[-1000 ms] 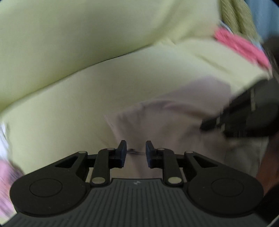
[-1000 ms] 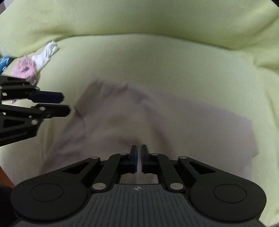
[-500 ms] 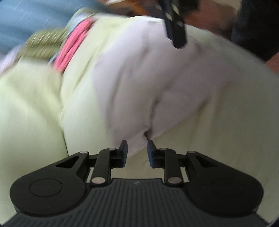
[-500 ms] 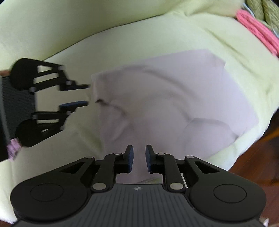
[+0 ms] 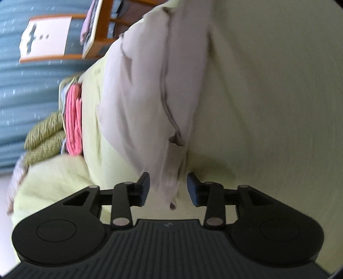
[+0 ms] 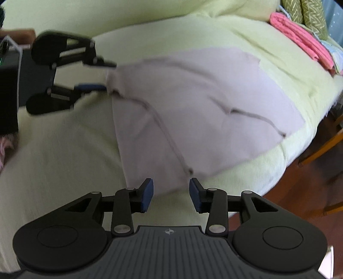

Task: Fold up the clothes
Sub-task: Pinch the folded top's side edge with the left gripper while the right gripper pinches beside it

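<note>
A pale lilac garment (image 5: 145,96) lies spread on the yellow-green bedspread (image 5: 268,107). In the left wrist view one ribbed corner of it hangs between the pads of my left gripper (image 5: 168,190). Those jaws are opening, with a gap on each side of the cloth. From the right wrist view the garment (image 6: 203,107) shows its seams and a folded flap. My right gripper (image 6: 171,194) is over its near edge, jaws opening, and the pads do not press the cloth. At the garment's far left corner is the left gripper (image 6: 103,75).
Folded pink cloth (image 6: 300,36) and olive patterned cushions (image 6: 304,15) sit at the bed's far right. The bed edge drops to a wooden floor (image 6: 300,193) on the right. A wooden chair (image 5: 103,32) stands beyond the bed. A dark box (image 6: 8,94) sits at the left.
Both pairs of jaws have widened; the right one was shut on the cloth and has let it go. The left gripper rolled over and came down at the garment's corner.
</note>
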### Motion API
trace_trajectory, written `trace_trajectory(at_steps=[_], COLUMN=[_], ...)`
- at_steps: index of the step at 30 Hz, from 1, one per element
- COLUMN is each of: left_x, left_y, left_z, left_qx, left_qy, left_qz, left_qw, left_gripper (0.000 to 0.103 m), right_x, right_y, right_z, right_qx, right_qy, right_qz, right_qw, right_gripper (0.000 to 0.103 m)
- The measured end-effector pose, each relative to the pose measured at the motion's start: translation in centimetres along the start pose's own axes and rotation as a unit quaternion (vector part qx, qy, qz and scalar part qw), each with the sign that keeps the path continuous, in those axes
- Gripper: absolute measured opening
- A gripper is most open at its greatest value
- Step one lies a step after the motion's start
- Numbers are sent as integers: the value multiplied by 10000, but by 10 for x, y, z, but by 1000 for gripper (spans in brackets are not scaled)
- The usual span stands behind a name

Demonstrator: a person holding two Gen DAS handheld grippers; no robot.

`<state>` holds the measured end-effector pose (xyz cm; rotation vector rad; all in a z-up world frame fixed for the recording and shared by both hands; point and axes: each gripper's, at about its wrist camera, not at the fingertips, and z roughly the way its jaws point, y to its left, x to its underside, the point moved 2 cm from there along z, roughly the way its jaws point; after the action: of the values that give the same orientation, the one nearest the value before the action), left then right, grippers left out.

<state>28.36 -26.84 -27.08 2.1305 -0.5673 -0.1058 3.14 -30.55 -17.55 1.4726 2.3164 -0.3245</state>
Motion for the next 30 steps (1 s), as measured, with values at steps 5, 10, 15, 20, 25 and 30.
trace_trajectory(at_steps=[5,10,15,20,25,30], left_x=[11,17,25,21,21,22], left_y=[-22,-20,-21,-23,-21,-11], left_z=[17,32,40,37,36,32], left_qx=[-646,-881,-917,-876,-754,-460], left_qy=[-264,-311,-211,-484,-457,-429], left_qz=[632,630,668,526,418,291], left_qw=[9956,9936,9933,9936,9952,9976], left_gripper=[36,34,26,19,16,9], right_x=[18,45,74,80,84,76], right_y=[13,41,70,78,88,90], right_z=[-1,0,13,30,38,39], right_qx=[391,946,1515,1973,2231,1732], right_qy=[-199,-620,-976,-1521,-1862,-1861], right_qz=[-251,-1324,-2494,-3064,-3618,-3834], right_qw=[9987,9847,9515,9187,8858,8879], right_gripper=[41,45,49,50,49,2])
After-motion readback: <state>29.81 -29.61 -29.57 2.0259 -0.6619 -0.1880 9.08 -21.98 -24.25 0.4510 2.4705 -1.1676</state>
